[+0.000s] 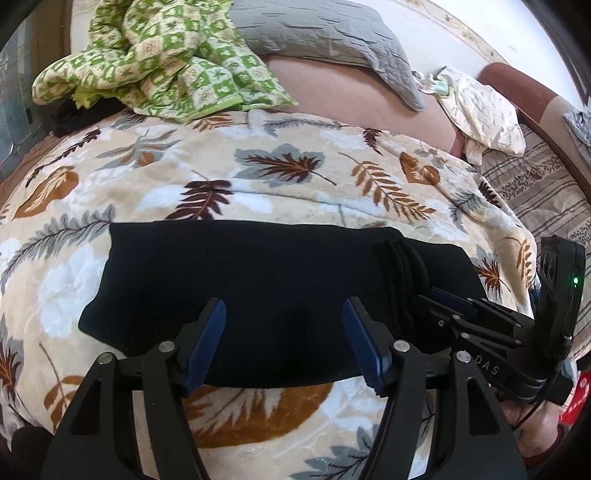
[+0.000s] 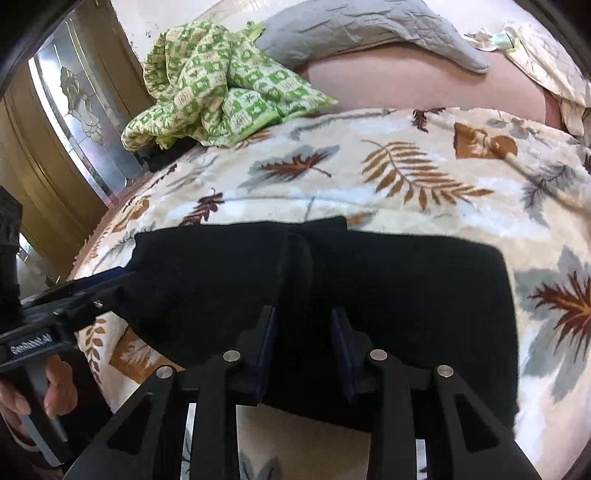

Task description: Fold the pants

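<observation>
Between our left gripper's (image 1: 283, 325) parted jaws we see the black pants (image 1: 258, 291), folded into a flat block on the leaf-print blanket (image 1: 288, 173); the blue pads stand clear of the cloth's top. Just right of the jaws, our right gripper (image 1: 439, 301) lies low at the pants' bunched right end, its jaws nearly together; we cannot tell whether they pinch the fabric. Well beyond the jaws lie a green checked quilt (image 1: 177, 62) and a grey pillow (image 1: 325, 33).

Cream leaf-print fleece blanket (image 1: 295, 177) covered bed; crumpled green checked quilt (image 1: 166, 59) beside grey quilted pillow (image 1: 317, 33).
</observation>
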A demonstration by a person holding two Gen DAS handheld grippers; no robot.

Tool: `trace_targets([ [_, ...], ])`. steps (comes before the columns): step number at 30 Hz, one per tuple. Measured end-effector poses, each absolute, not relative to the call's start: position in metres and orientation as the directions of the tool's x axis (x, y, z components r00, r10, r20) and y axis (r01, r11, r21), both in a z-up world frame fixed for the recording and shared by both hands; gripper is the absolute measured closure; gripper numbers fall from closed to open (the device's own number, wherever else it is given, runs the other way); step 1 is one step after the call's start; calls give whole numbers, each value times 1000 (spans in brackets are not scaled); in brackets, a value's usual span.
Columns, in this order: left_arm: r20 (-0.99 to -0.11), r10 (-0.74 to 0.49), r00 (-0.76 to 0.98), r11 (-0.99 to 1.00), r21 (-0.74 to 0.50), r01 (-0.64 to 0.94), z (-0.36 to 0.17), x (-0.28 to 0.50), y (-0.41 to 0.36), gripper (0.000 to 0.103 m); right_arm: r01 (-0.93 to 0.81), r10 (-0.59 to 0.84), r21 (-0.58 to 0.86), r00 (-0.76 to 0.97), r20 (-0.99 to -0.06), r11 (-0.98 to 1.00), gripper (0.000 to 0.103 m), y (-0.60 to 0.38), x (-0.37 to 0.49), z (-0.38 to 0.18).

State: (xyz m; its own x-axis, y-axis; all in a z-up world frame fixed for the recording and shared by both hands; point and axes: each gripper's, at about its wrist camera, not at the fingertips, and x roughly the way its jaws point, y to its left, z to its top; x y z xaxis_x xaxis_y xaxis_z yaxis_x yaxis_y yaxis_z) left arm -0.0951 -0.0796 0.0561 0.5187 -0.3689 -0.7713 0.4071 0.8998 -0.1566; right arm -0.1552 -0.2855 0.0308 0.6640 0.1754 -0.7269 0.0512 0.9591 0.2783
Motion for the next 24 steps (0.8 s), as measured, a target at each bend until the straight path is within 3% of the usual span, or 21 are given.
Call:
trace_targets([
  [7, -766, -323, 556, 924, -128, 361, 50, -95, -66, 33, 31, 163, 246, 669, -725, 969, 68, -267, -154, 38],
  [13, -765, -300, 570, 944, -150, 296, 47, -96, -41, 27, -26, 201, 250, 675, -710, 968, 47, -245, -144, 45],
  [24, -775, -257, 577, 966, -184, 184, 40, -95, 1, 27, -122, 234, 201, 603, -763, 972, 47, -196, -94, 21],
])
